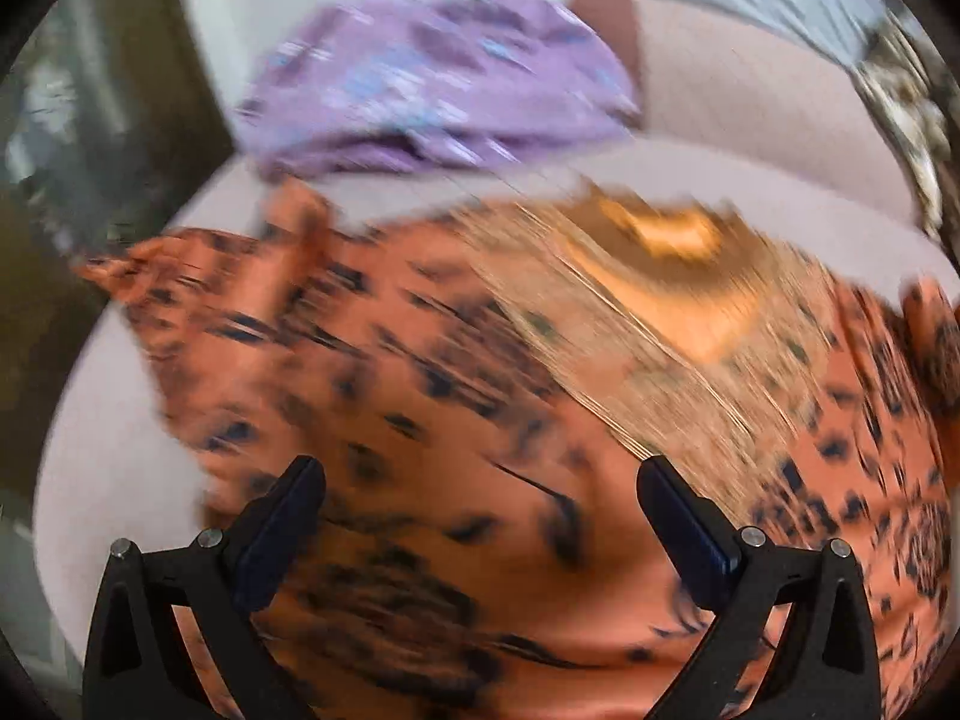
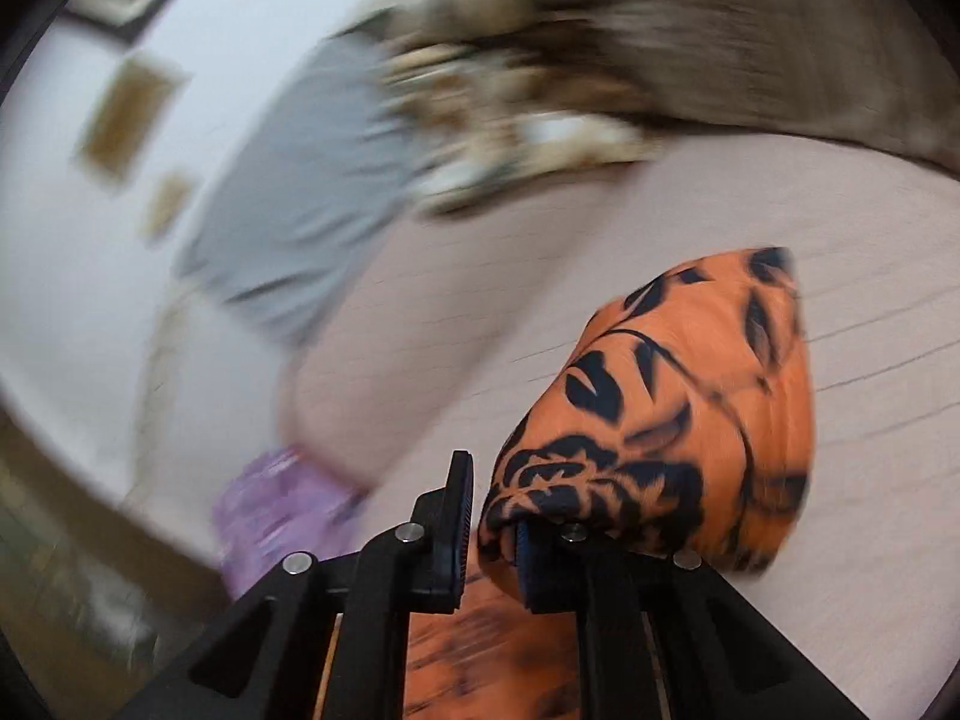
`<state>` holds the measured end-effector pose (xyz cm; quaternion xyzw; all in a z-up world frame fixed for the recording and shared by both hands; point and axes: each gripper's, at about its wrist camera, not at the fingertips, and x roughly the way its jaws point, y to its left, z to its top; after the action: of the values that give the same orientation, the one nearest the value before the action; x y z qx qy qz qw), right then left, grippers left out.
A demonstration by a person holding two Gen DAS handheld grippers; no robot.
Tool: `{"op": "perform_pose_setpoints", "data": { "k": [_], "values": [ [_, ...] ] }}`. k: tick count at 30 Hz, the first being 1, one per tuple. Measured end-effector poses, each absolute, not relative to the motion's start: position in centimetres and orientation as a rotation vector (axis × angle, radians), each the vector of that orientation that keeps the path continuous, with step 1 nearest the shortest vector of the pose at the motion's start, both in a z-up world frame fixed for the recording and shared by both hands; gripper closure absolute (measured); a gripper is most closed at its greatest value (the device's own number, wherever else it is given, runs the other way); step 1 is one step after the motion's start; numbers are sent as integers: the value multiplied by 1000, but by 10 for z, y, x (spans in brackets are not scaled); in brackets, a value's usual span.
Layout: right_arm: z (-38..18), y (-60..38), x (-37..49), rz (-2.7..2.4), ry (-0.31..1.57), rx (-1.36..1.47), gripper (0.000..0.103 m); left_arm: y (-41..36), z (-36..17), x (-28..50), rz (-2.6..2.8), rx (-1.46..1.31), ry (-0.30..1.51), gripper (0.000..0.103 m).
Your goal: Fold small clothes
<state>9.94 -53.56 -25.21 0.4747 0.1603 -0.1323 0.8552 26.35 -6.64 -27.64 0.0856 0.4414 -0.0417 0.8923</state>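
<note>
An orange garment (image 1: 372,372) with a black leaf print lies spread on the pale pink bed sheet (image 1: 750,138). A gold embroidered panel (image 1: 660,300) runs across its middle. My left gripper (image 1: 480,474) hovers just above this cloth, open, with nothing between its fingers. In the right wrist view, my right gripper (image 2: 492,516) is shut on a corner of the same orange garment (image 2: 690,396). The lifted fold drapes over the right finger and hides its tip. Both views are blurred by motion.
A folded purple garment (image 1: 432,90) lies on the sheet beyond the orange one, and shows as a purple garment (image 2: 276,504) at lower left in the right wrist view. A grey cloth (image 2: 312,180) and a brown patterned blanket (image 2: 600,60) lie farther back. The bed's edge drops at the left.
</note>
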Motion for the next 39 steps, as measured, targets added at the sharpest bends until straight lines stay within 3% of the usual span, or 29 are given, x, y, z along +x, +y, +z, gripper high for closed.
{"op": "perform_pose_setpoints", "data": {
  "k": [4,8,11,13,14,15,19,22,29,33,39],
  "values": [
    [-222,-431,149,-113,384,878,90,-20,-254,275,52,135,837,0],
    [-230,-323,207,38,514,824,90,32,-237,284,175,69,785,0],
    [-245,-242,240,99,634,720,83,68,-231,285,267,25,759,0],
    [-258,-195,251,195,715,693,61,90,-228,285,301,-23,757,0],
    [-266,-171,256,262,765,695,31,99,-227,286,310,-47,757,0],
    [-270,-154,256,311,775,707,26,107,-226,285,319,-70,756,0],
    [-262,-129,231,388,768,622,26,125,-226,283,321,-132,756,0],
    [-248,-167,222,300,742,535,28,122,-228,284,280,-140,768,0],
    [-272,-294,197,-13,792,563,53,66,-236,288,56,-144,753,1],
    [-295,-347,181,-130,809,643,60,12,-255,307,-113,-71,777,12],
    [-333,-369,199,-185,976,725,65,-26,-299,358,-189,-88,983,13]
  ]
}}
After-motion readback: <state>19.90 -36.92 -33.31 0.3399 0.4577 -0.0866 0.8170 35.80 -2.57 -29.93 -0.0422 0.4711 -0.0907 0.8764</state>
